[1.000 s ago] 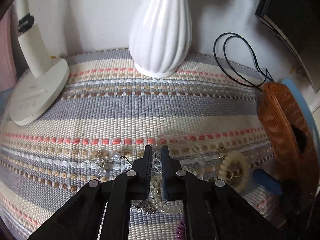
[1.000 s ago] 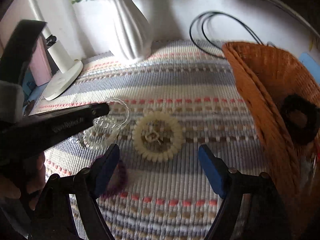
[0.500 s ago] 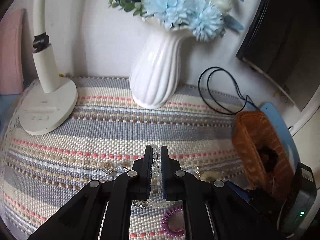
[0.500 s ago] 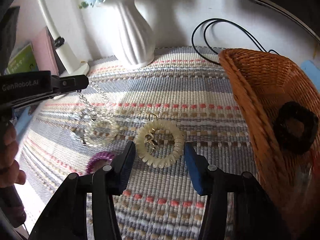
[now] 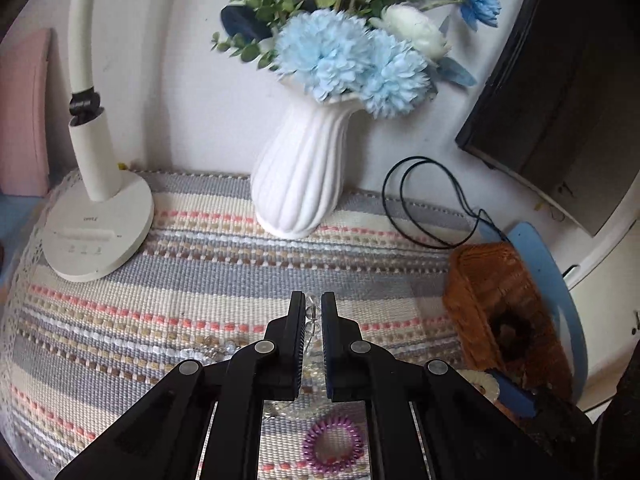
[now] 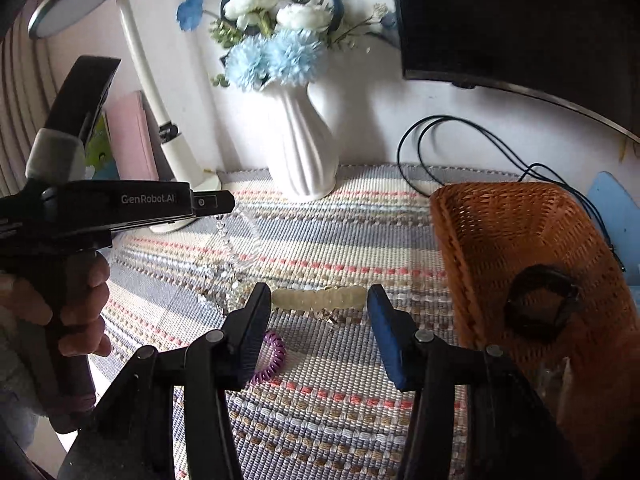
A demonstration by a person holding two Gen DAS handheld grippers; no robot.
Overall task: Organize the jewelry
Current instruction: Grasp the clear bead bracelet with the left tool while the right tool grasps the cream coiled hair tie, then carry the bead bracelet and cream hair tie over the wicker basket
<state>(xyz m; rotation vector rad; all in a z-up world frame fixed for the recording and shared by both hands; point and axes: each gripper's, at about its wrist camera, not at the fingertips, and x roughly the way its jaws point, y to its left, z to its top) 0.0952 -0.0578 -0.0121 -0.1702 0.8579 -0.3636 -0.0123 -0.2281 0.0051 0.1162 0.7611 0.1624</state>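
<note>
My left gripper [image 5: 313,305] is shut on a strand of clear beads [image 5: 313,314], held above the striped woven mat [image 5: 200,280]. In the right wrist view the left gripper [image 6: 224,202] sits at the left, and the clear beads [image 6: 226,240] dangle from its tip to the mat. My right gripper [image 6: 318,300] is shut on a cream coil bracelet [image 6: 320,298], which spans edge-on between the pads, raised off the mat. A purple coil band [image 6: 272,358] lies on the mat under the right gripper's left finger and shows in the left wrist view as the purple coil band [image 5: 334,446].
An orange wicker basket [image 6: 520,232] stands at the right with a black scrunchie [image 6: 540,308] inside. A white vase [image 5: 296,184] of flowers, a white lamp base [image 5: 96,236] and a looped black cable [image 5: 420,204] line the back wall. A dark screen [image 6: 520,20] hangs at the upper right.
Both grippers have risen from the mat. The right jaws closed on the cream coil bracelet and lifted it. The left gripper lifted the clear beads.
</note>
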